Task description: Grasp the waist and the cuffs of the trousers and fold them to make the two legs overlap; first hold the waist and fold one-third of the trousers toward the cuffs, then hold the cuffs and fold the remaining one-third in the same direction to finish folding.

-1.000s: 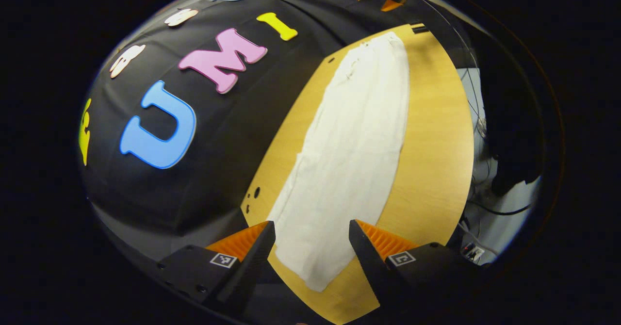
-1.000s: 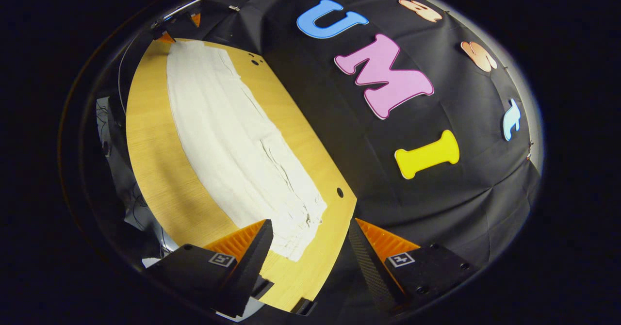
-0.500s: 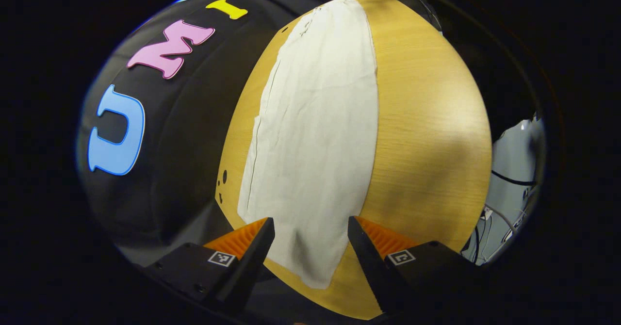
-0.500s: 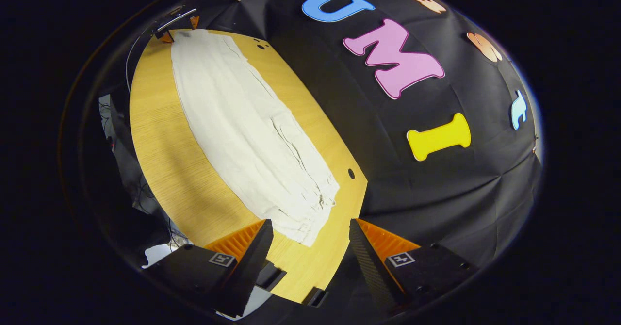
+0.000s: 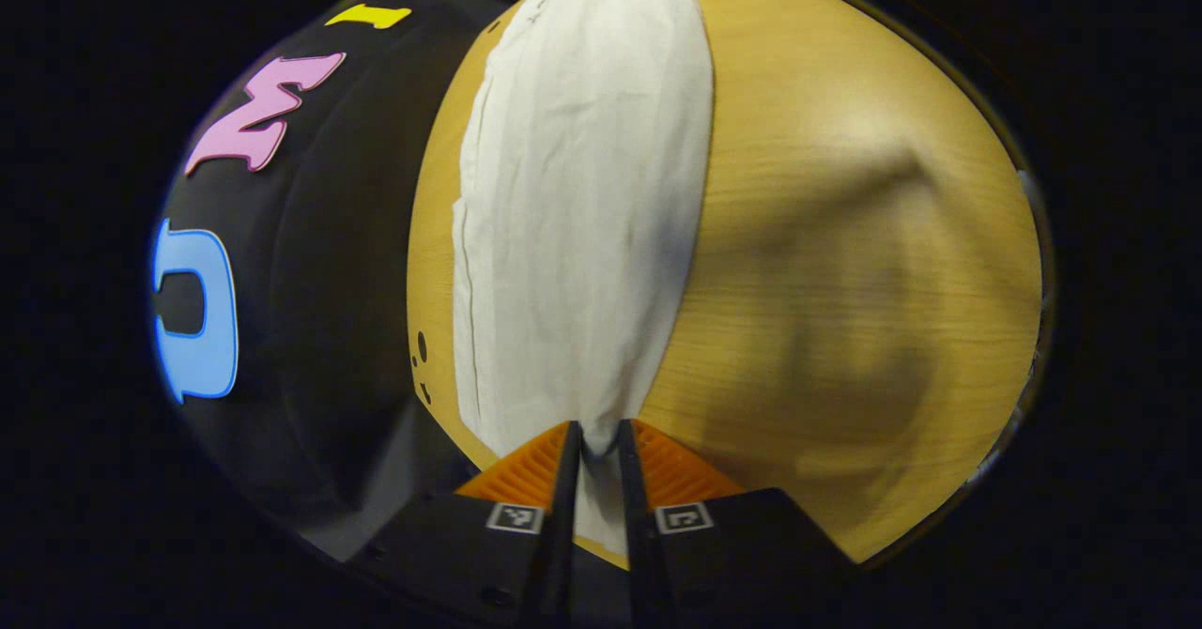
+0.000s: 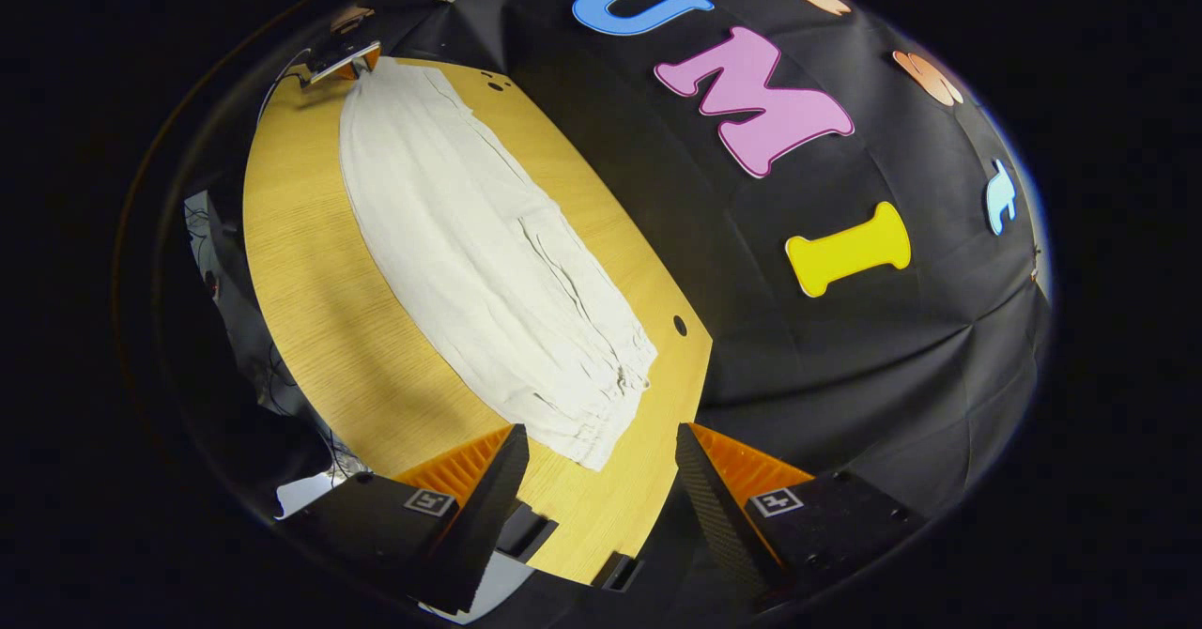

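Across the middle of both views: wooden table (image 5: 845, 263), its far edge against the black cloth wall (image 6: 826, 357). Small round holes in the tabletop near that edge.

Trousers (image 5: 582, 216): pale fabric, laid flat and lengthwise on the table, legs overlapped; in the right gripper view they run from upper left down to bottom centre, gathered waist end nearest that camera.

Left gripper (image 5: 597, 441): bottom centre of its own view, fingers brought close together and clamped on the near cuff end of the trousers. Half a second ago the fingers stood wide apart above the cloth; the view has since dropped nearer the table.

Right gripper (image 6: 597, 443): fingers wide apart, above the table just short of the waist end, position little changed.
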`<state>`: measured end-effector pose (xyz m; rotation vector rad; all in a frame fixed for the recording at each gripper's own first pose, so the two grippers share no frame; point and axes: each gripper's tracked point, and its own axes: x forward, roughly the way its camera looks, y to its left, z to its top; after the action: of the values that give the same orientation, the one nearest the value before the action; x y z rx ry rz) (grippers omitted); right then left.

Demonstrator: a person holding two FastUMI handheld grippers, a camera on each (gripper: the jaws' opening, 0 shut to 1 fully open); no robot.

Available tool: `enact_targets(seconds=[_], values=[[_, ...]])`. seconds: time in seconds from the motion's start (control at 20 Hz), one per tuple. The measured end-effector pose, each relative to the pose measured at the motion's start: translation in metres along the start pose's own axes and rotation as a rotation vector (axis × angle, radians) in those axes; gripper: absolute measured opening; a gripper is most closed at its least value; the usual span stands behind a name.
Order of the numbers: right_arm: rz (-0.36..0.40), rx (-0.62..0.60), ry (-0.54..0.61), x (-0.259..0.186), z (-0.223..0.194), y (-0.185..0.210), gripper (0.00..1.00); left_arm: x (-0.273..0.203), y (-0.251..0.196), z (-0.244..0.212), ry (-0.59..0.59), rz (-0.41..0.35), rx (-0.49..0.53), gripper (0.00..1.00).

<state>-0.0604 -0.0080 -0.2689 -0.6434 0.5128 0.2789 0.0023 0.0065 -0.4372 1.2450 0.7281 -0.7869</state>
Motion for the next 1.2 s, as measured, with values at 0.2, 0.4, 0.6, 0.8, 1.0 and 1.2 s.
enact_targets(seconds=[0.2,0.4,0.6,0.8,1.0,1.2], values=[[0.03,-0.077,0.001,0.02,-0.014,0.003,0.97,0.002,-0.003,0.002,0.04,0.033,-0.004,0.07],[0.093,-0.225,0.001,0.077,-0.038,0.018,0.96,0.001,-0.005,0.004,0.074,0.018,-0.032,0.05],[0.155,-0.28,0.03,0.111,-0.067,0.025,0.96,0.001,-0.005,0.005,0.083,0.025,-0.035,0.06],[0.218,-0.315,0.032,0.128,-0.075,0.039,0.95,0.001,-0.005,0.003,0.084,0.022,-0.045,0.06],[0.227,-0.444,-0.027,0.151,-0.064,0.042,0.91,0.001,-0.006,0.004,0.079,0.02,-0.051,0.06],[0.269,-0.5,0.004,0.177,-0.068,0.047,0.73,0.002,-0.006,0.004,0.074,0.023,-0.059,0.06]])
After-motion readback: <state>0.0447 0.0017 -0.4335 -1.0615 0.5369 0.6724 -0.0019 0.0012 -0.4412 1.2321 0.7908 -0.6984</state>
